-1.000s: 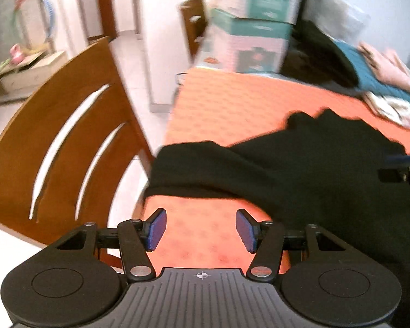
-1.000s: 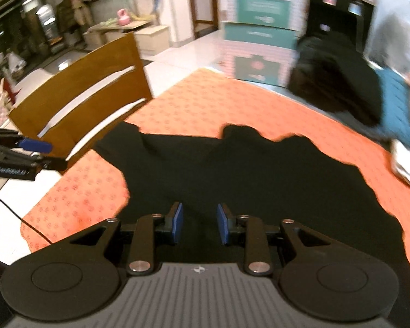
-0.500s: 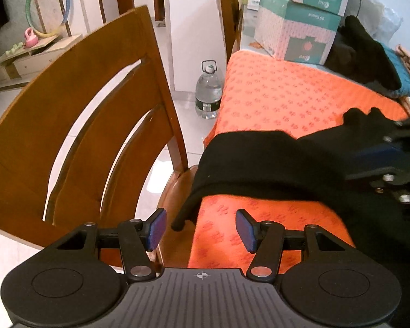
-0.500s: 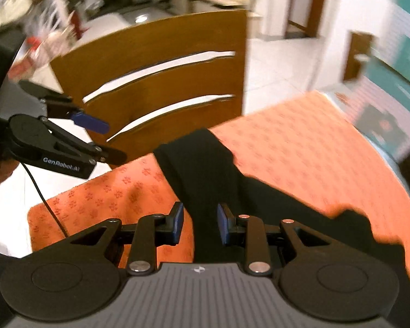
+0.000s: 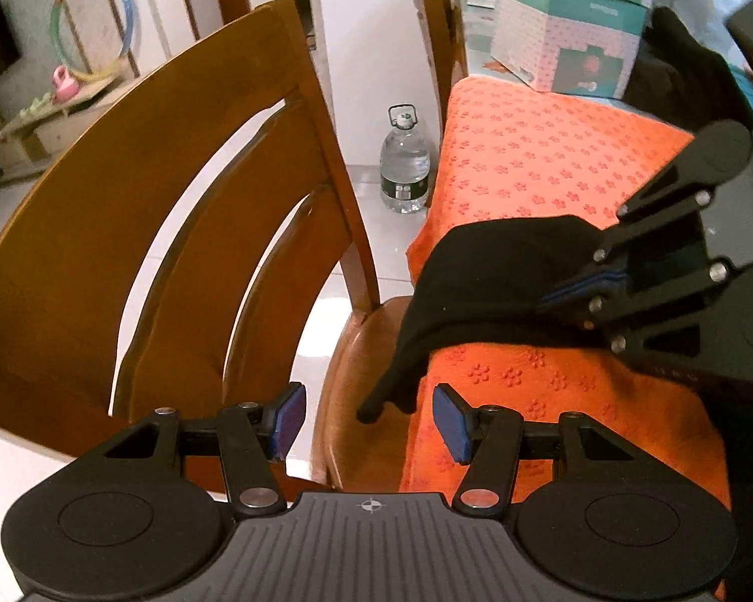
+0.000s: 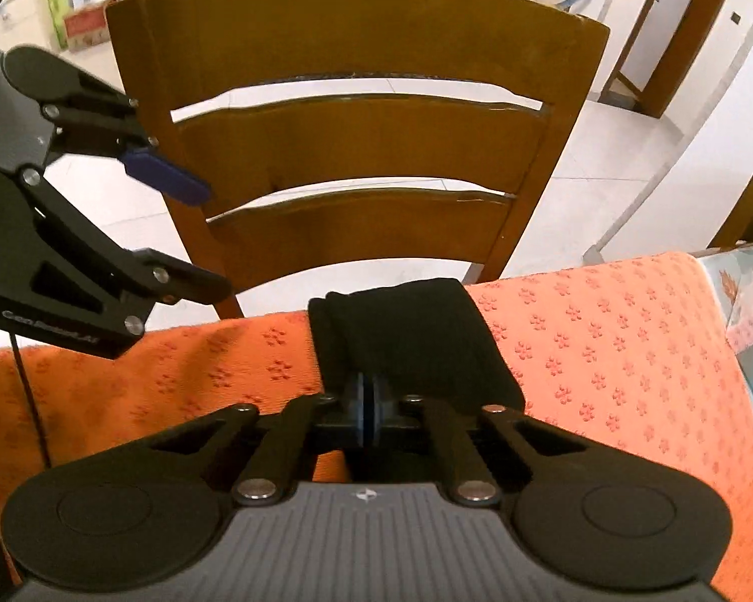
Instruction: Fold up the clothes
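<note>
A black garment's sleeve point(image 5: 487, 271) lies across the orange-covered table point(image 5: 542, 160), its cuff hanging over the table edge toward the chair seat. In the right wrist view the sleeve point(image 6: 406, 331) runs away from me to the table edge. My right gripper point(image 6: 365, 407) is shut on the sleeve; it also shows in the left wrist view point(image 5: 585, 283). My left gripper point(image 5: 369, 421) is open and empty, just below the hanging cuff; it also shows in the right wrist view point(image 6: 185, 241).
A wooden chair point(image 6: 356, 115) stands against the table edge, its back also close on the left in the left wrist view point(image 5: 140, 231). A water bottle point(image 5: 404, 165) stands on the floor. Boxes point(image 5: 572, 35) and dark clothes point(image 5: 687, 70) sit at the table's far end.
My right gripper has closed on the black sleeve and moved toward the table edge near the chair. My left gripper has swung left toward the chair and stayed open.
</note>
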{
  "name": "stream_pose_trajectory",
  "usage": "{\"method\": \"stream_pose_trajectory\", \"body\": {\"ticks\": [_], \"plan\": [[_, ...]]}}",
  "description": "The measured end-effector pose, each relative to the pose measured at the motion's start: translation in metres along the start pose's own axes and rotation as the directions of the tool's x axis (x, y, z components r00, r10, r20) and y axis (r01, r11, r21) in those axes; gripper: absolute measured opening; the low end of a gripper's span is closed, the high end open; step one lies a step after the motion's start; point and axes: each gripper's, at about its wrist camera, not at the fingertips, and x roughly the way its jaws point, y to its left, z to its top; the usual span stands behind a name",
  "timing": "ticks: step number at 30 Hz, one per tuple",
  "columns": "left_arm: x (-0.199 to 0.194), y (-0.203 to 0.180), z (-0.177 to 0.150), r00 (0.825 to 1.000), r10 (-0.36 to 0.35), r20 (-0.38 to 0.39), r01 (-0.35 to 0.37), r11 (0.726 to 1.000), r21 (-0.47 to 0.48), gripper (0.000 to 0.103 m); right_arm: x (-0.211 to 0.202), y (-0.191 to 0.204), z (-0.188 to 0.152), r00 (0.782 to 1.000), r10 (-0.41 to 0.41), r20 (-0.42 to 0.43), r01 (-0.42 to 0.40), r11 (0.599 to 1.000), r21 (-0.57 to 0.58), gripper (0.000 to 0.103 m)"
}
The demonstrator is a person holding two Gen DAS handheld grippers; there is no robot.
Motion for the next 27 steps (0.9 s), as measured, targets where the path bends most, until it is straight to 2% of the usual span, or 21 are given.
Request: {"method": "stream_pose_trajectory", "body": {"ticks": [7,11,21,27], "plan": [[0.02,-0.013,0.006,1.0,0.004,0.03,-0.007,0.995,0.099,0.059,-0.032,0.003,0.003,0.997,-0.028,0.071,0.03,0.999,-0.021,0.001],[0.033,-0.015,0.011,0.999,0.017,0.038,-0.021,0.992,0.123,0.057,-0.046,0.002,0.002,0.995,-0.044,0.089,0.045,0.999,-0.009,0.001],[0.039,-0.01,0.004,0.999,-0.051,-0.002,0.05,0.966,0.255,0.03,-0.067,0.009,-0.002,0.99,-0.069,0.123,0.067,0.998,0.02,0.001],[0.042,-0.007,0.0,0.996,-0.089,-0.031,0.094,0.939,0.332,0.029,-0.072,0.004,-0.005,0.988,-0.089,0.125,0.085,0.996,0.04,0.001]]}}
